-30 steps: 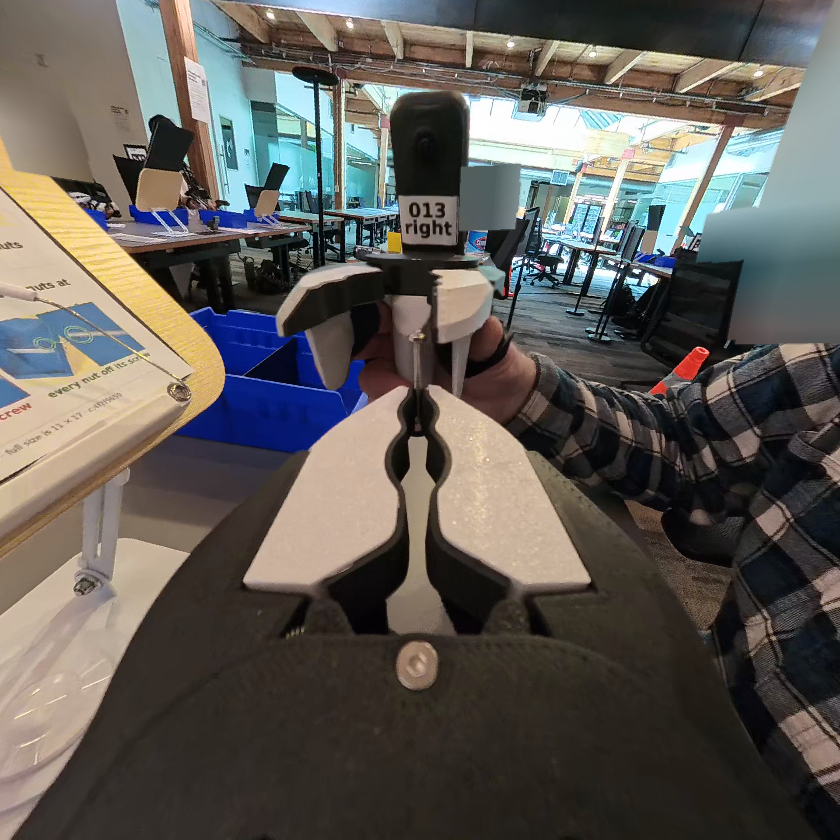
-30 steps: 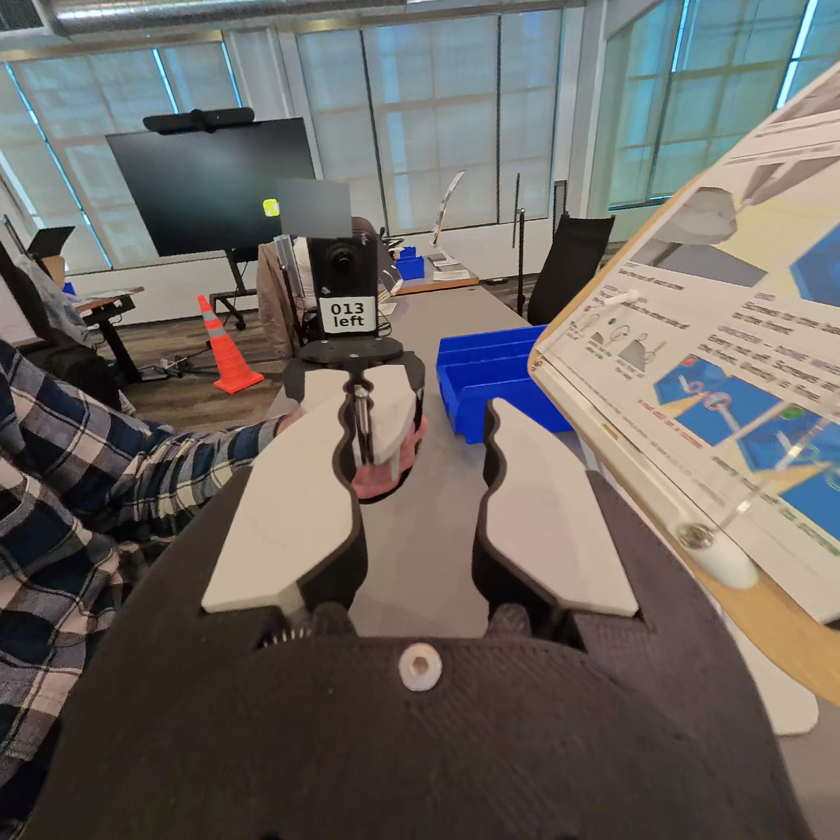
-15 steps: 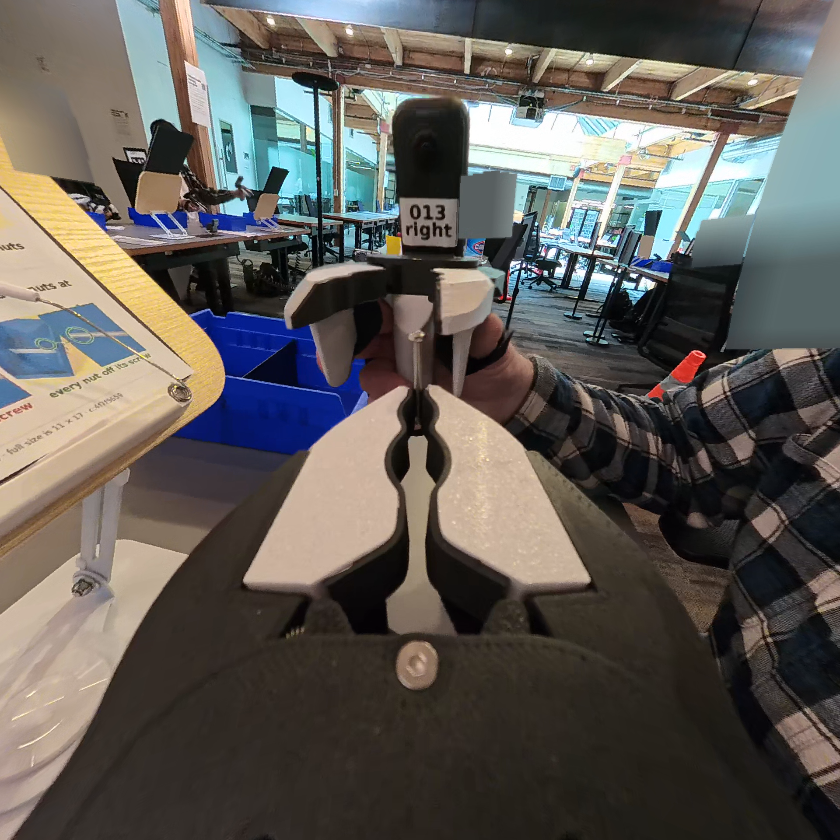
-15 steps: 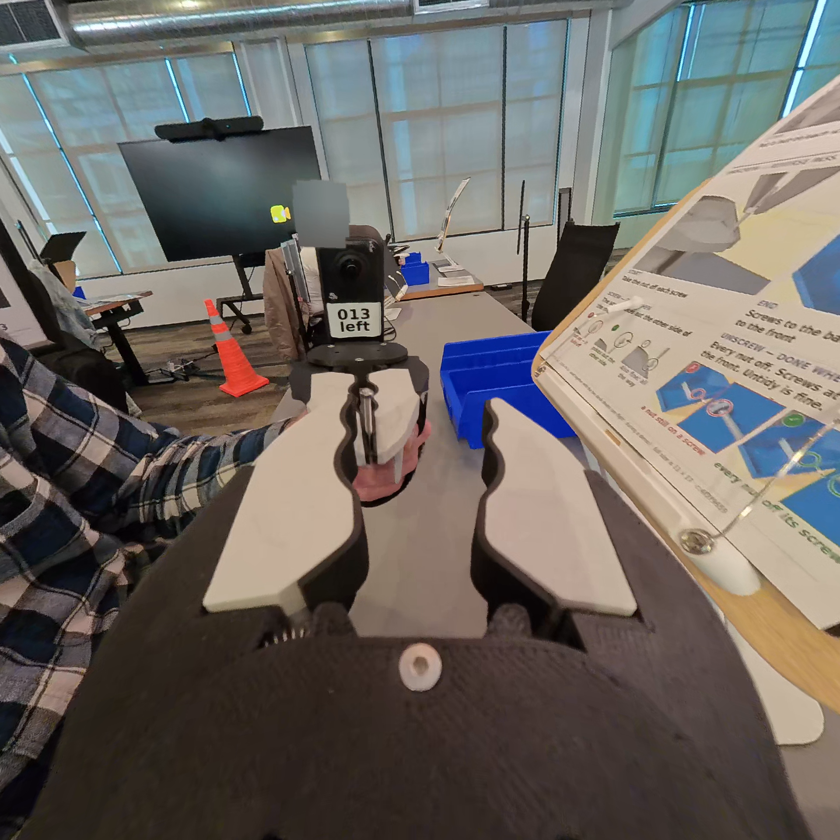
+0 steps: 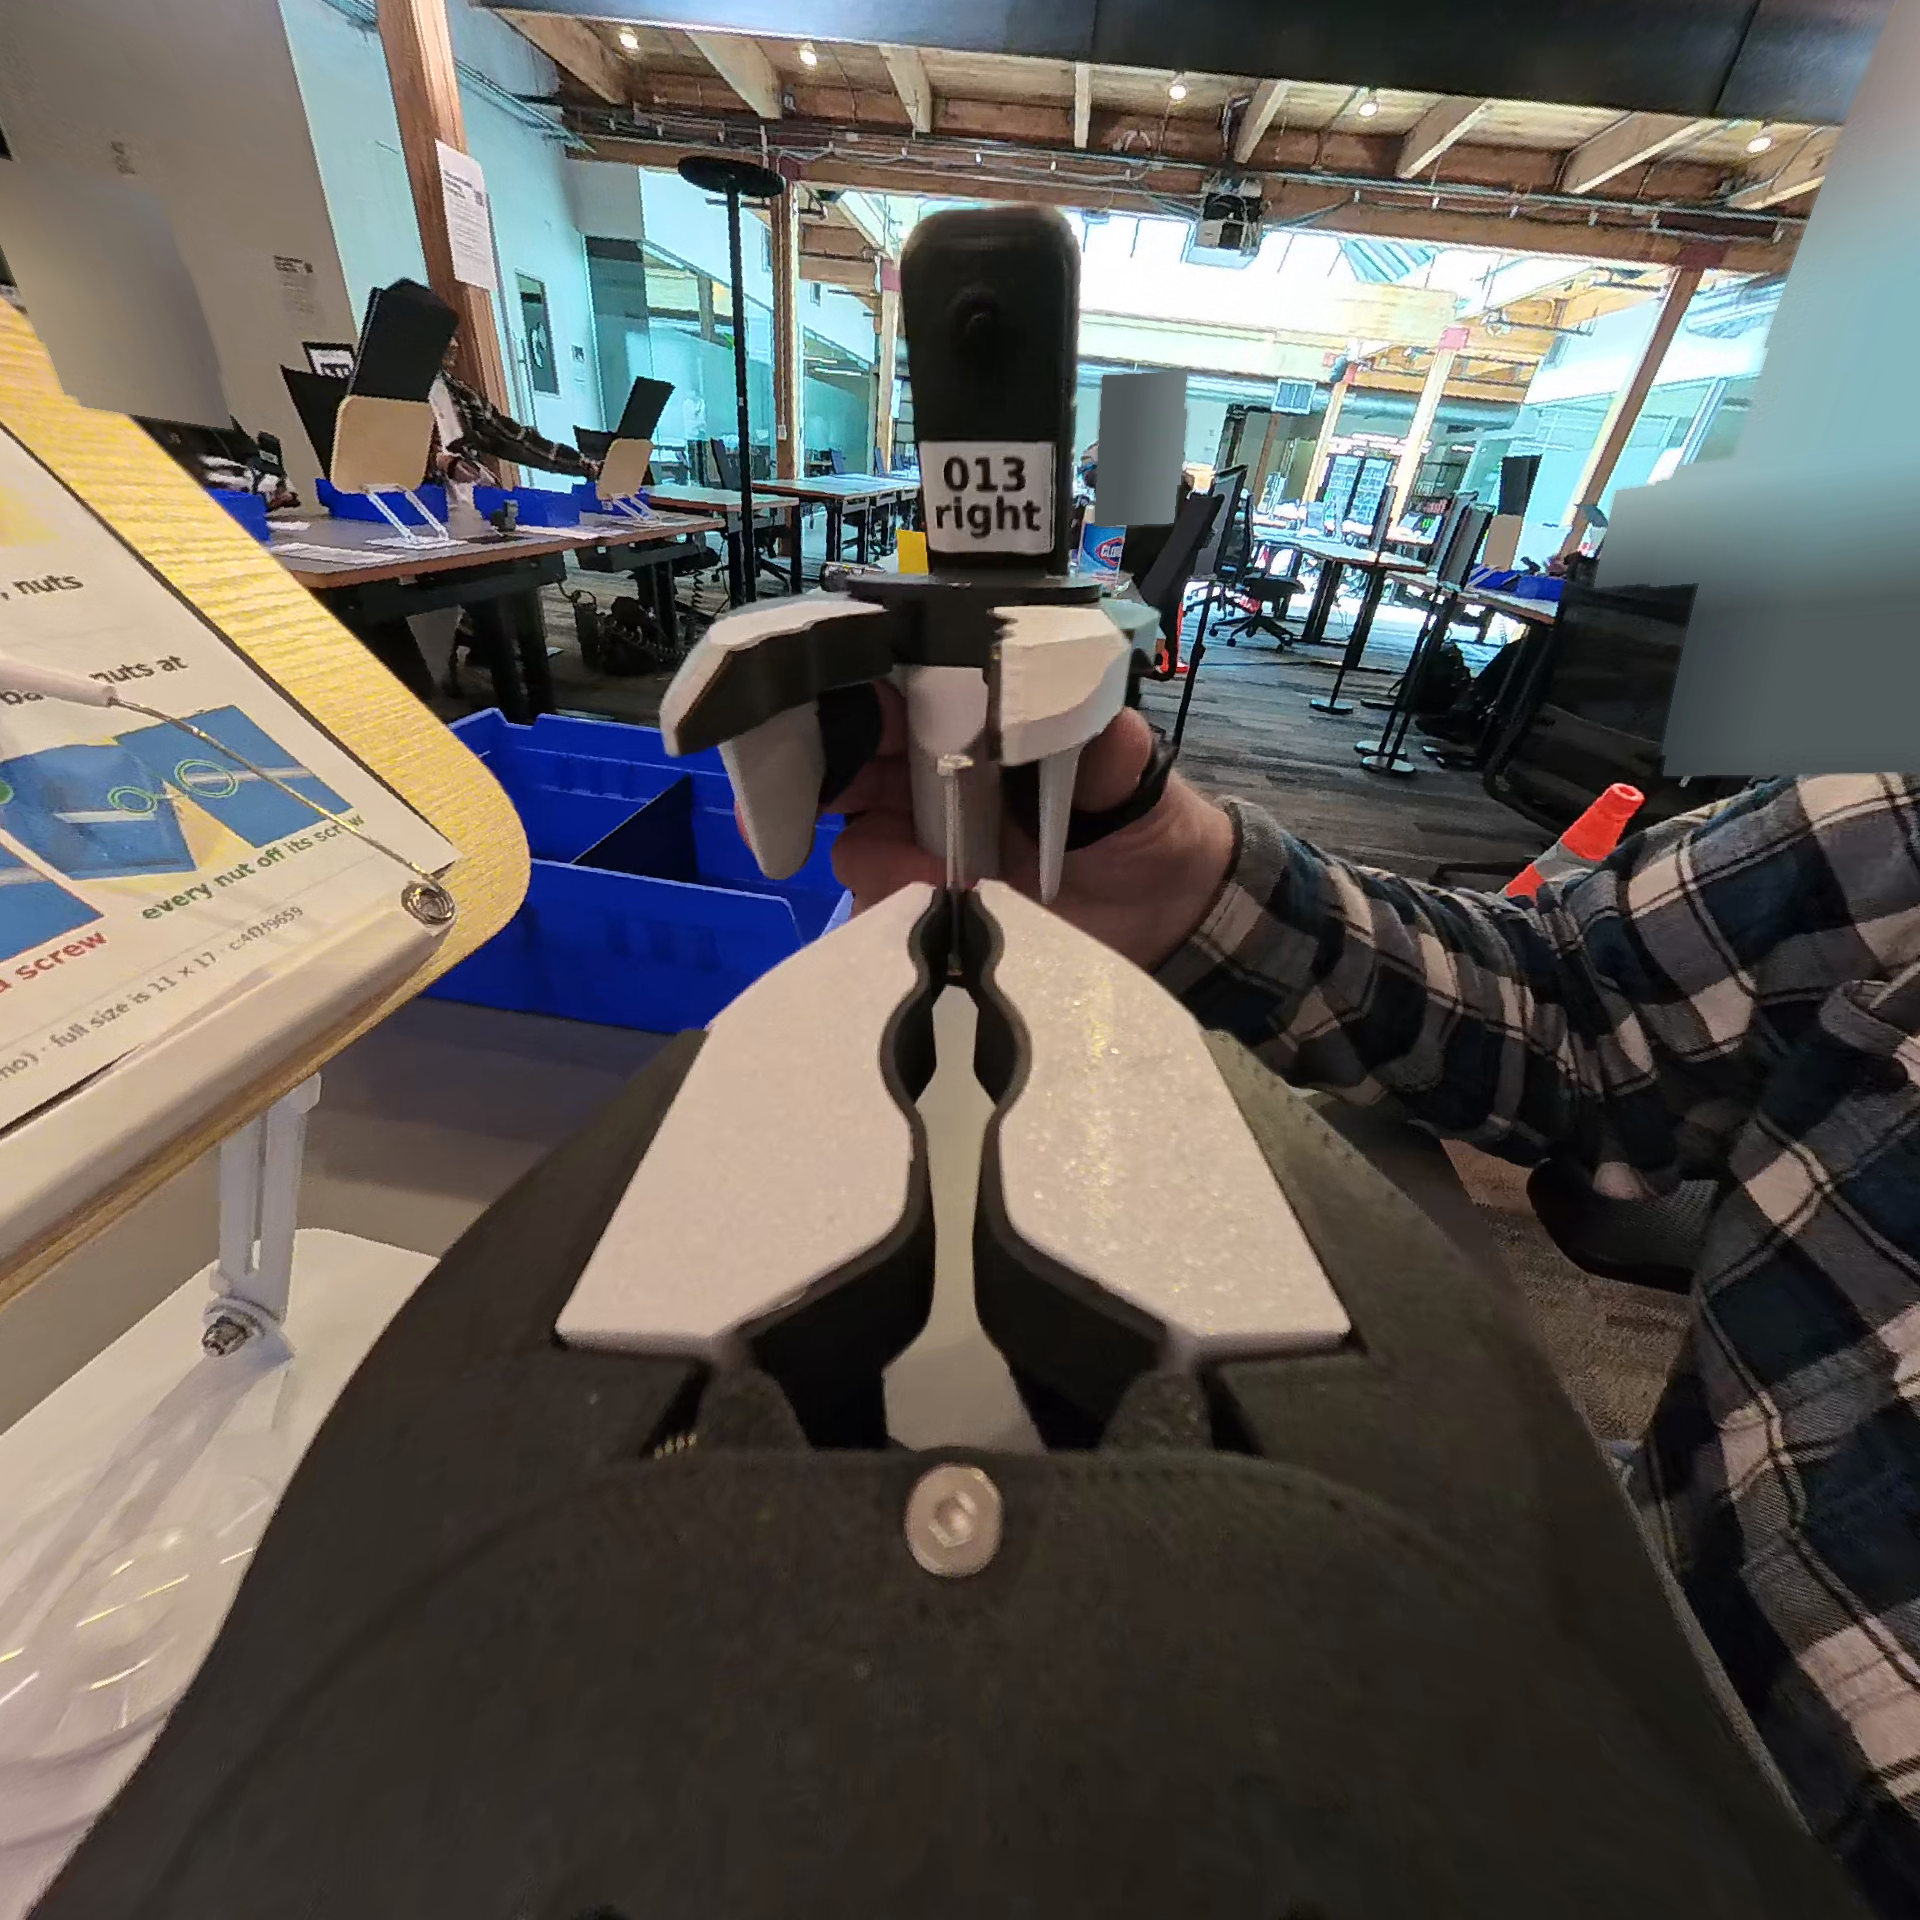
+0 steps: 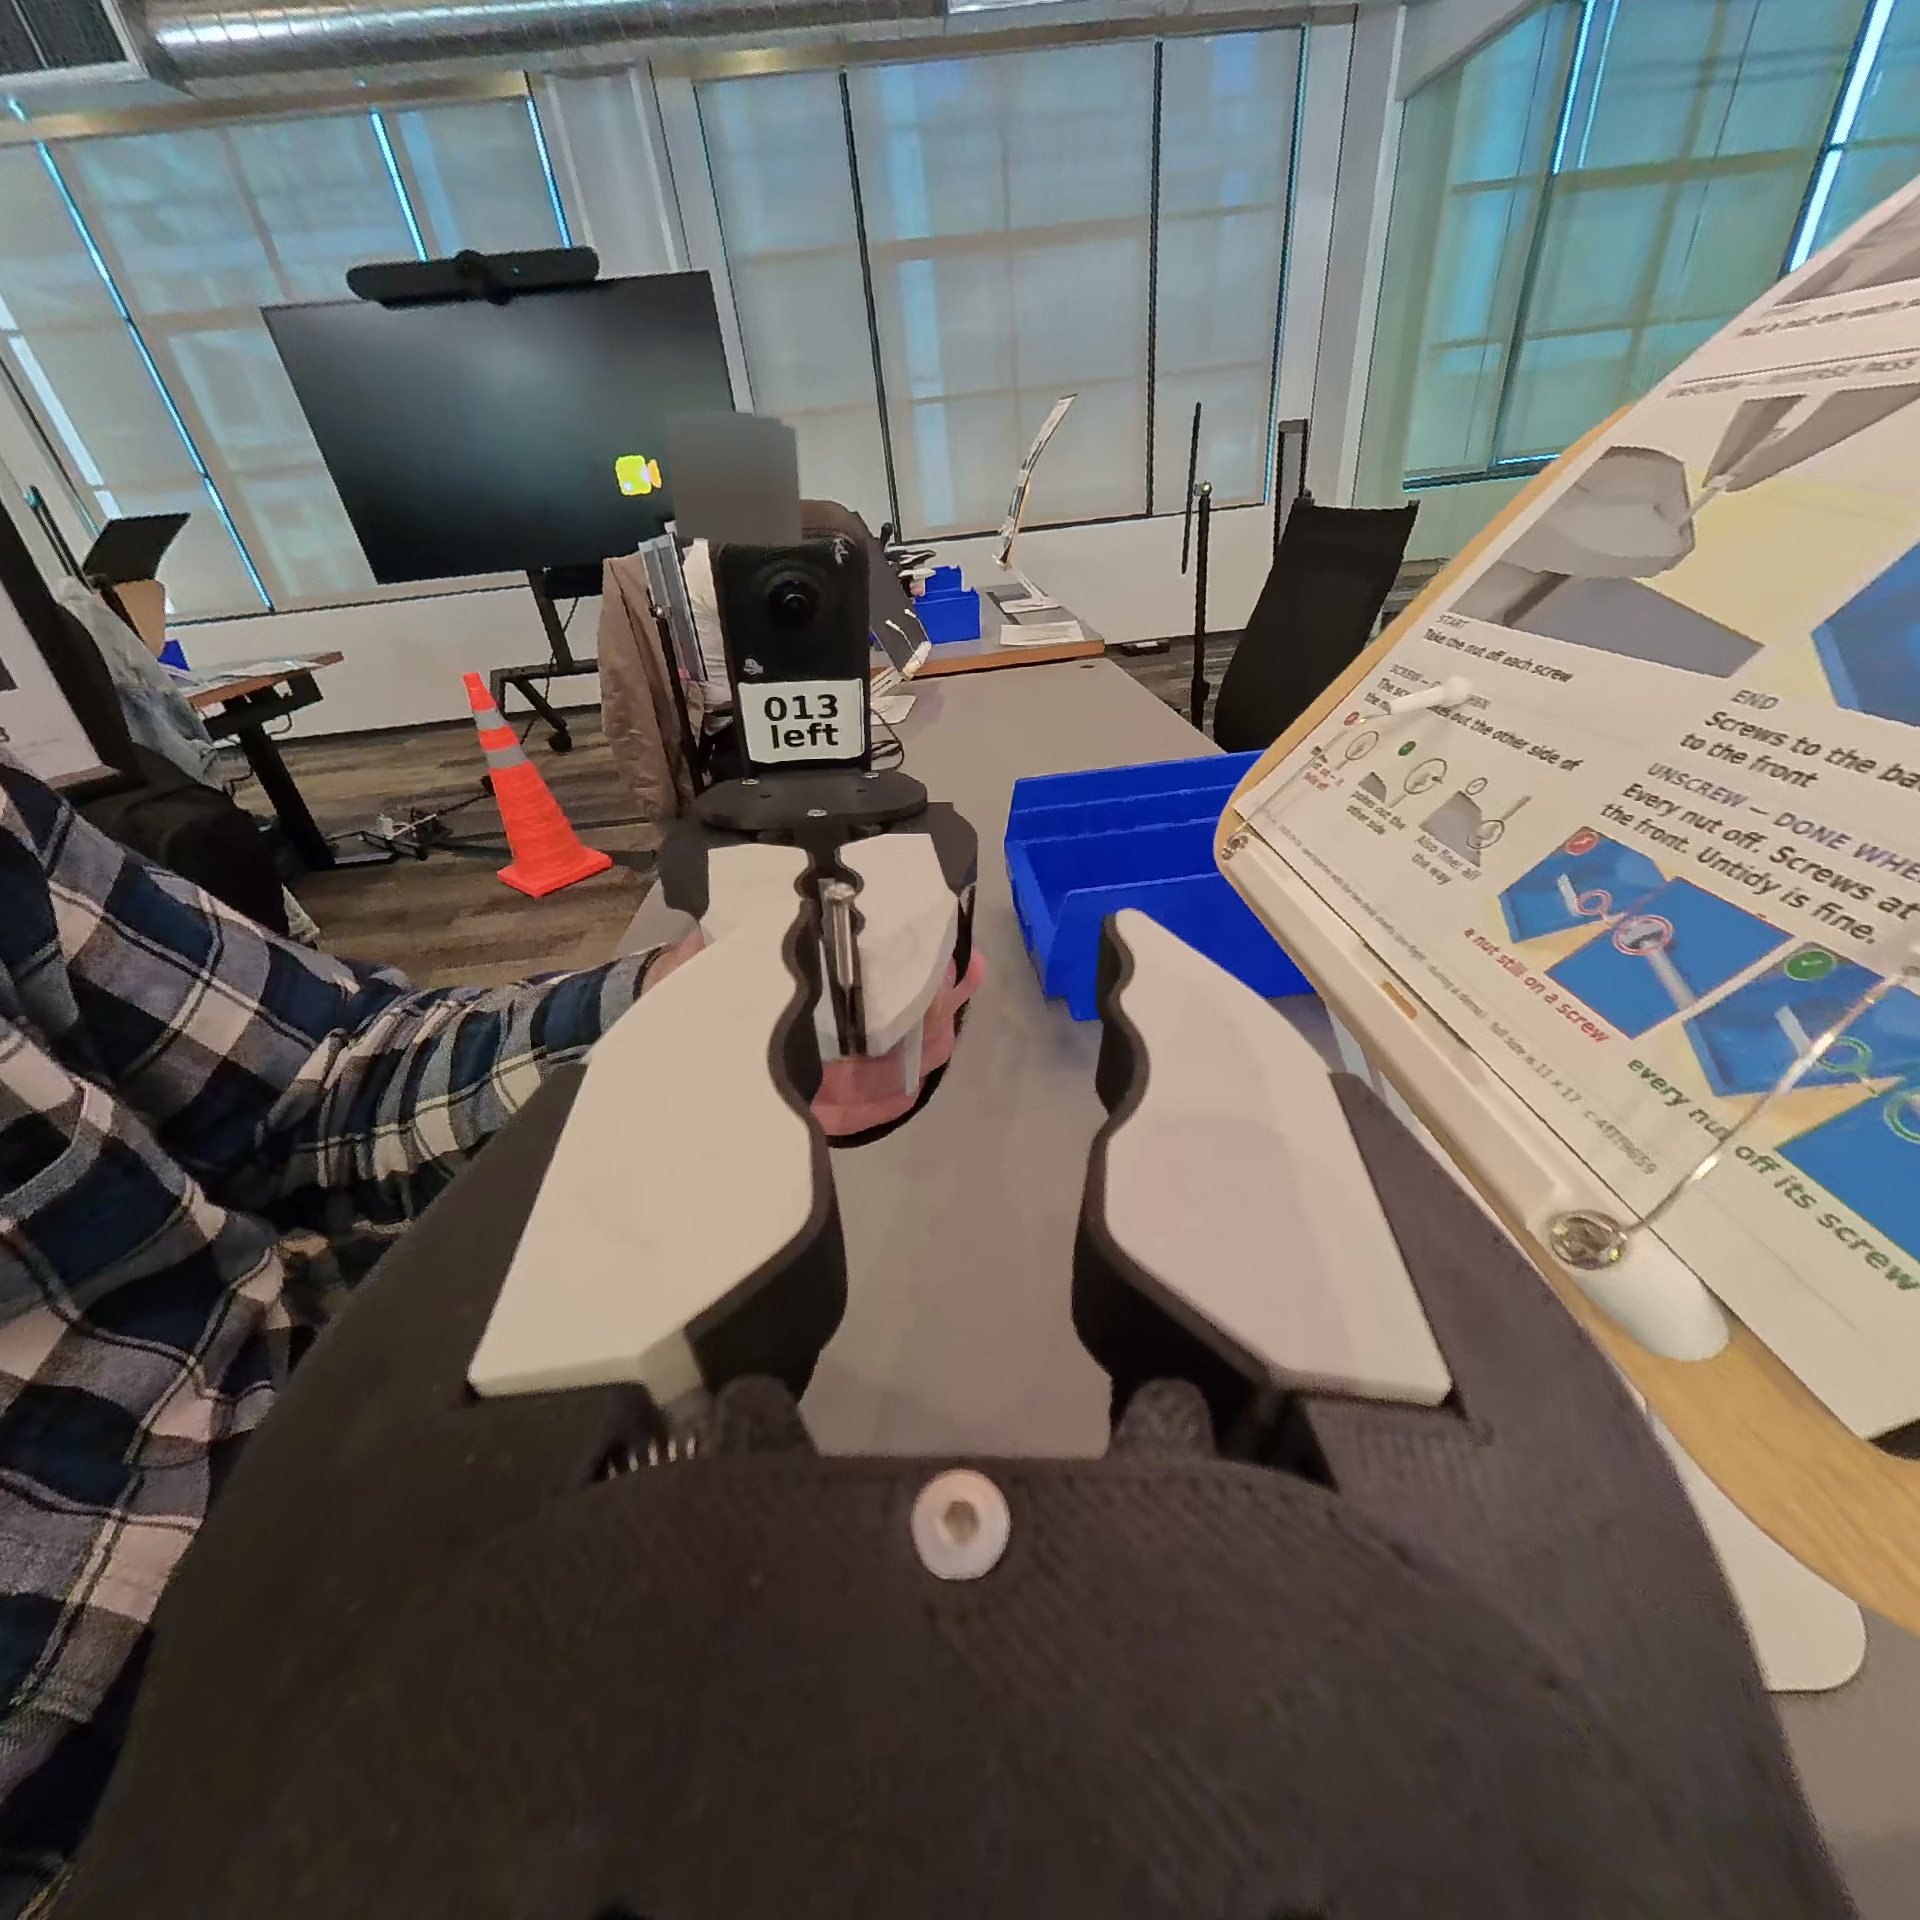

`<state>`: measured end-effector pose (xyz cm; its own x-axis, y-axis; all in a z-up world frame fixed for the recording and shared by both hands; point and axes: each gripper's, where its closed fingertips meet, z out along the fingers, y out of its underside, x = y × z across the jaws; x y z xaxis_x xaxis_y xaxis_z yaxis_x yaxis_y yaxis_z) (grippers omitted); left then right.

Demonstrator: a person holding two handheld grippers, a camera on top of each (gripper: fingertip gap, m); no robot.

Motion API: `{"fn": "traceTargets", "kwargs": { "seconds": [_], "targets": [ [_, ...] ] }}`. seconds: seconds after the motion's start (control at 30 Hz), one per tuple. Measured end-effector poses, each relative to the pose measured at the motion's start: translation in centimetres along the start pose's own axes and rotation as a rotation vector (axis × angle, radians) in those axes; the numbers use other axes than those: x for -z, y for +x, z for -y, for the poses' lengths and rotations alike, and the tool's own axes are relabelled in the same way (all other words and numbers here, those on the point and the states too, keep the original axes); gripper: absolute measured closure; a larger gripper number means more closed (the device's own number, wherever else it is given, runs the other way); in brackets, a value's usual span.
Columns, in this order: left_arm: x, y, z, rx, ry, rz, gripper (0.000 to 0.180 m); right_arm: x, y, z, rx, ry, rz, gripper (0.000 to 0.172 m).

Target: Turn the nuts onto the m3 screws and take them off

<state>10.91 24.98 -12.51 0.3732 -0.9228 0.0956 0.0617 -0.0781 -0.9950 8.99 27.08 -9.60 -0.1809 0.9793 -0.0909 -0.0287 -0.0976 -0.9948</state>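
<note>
Our left gripper (image 5: 954, 914) has its fingers pressed together on the tip of a thin silver screw (image 5: 952, 821) that stands out toward the facing right gripper (image 6: 966, 971), whose fingers are spread with nothing between them. Both are held in the air above the grey table (image 6: 1049, 727), near the blue bin (image 5: 623, 883). With so little of the screw pinched, we judge it could pivot or slip out and drop if the right fingers (image 6: 1195, 1039) knock it.

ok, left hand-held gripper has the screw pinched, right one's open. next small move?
Probably bring the open right hand-held gripper sideways until the screw lies between its fingers. The left hand-held gripper pinches that screw at one end, and it now sits off-centre against the right one's left finger.
</note>
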Motion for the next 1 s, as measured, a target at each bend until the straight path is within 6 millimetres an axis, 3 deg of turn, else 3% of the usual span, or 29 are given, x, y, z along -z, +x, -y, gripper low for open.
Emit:
{"fn": "traceTargets", "kwargs": {
  "seconds": [0.17,0.43,0.73,1.0],
  "targets": [
    [-0.3,0.3,-0.1,-0.014,-0.014,0.001,0.179,-0.8,-0.2,-0.1,0.008,-0.013,0.017,0.120],
    [-0.1,0.1,-0.1,-0.010,-0.010,0.007,0.179,0.2,0.0,0.2,-0.001,0.003,0.001,0.121],
    [-0.5,0.2,-0.3,-0.037,-0.040,0.018,0.179,-0.4,-0.3,0.0,0.005,-0.018,0.014,0.121],
    [-0.3,-0.1,-0.2,-0.047,-0.041,0.034,0.179,0.4,-0.5,0.1,0.017,-0.021,0.011,0.127]
  ]
}}
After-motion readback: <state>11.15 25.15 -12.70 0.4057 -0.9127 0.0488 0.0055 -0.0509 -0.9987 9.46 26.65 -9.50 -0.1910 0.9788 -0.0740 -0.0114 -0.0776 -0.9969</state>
